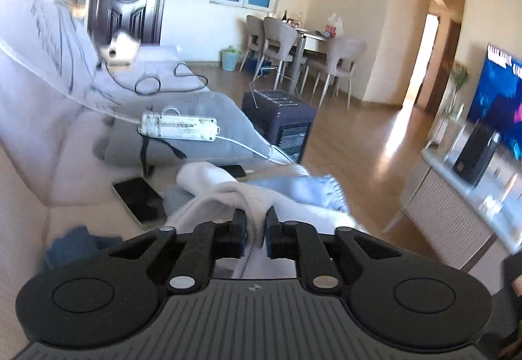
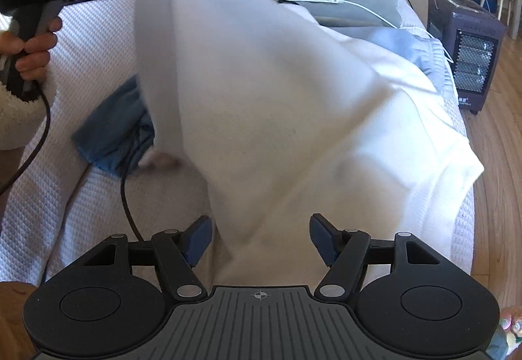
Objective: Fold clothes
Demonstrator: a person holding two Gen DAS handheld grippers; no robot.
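left gripper (image 1: 256, 223), jaws drawn close, pinches a fold of the white garment (image 2: 293, 92) and holds that edge up in the air above the sofa (image 2: 65, 196), so the cloth hangs from it in a long slanted sheet. right gripper (image 2: 259, 239) hovers low at the near hem with its jaws spread wide, the 2 blue pads (image 2: 199, 239) on either side of the cloth but not pressing on it. the rest of the garment lies draped over the sofa seat, its far corner reaching toward the seat's edge near the heater (image 2: 469, 46). a blue cloth (image 2: 114, 138) sits partly under the raised sheet, and a black cable (image 2: 127, 200) runs across the seat beside it.

judged from this, the step in hand is lifting 1 edge to carry it over for a fold. to do it well, the left pinch needs to stay firm on a thin bite of fabric, while the right jaws close on the near hem to anchor or match the lift. both edges should rise evenly so the sheet hangs flat, without twisting. the blue cloth and the cable look likely to snag, so the fold should land clear of them.
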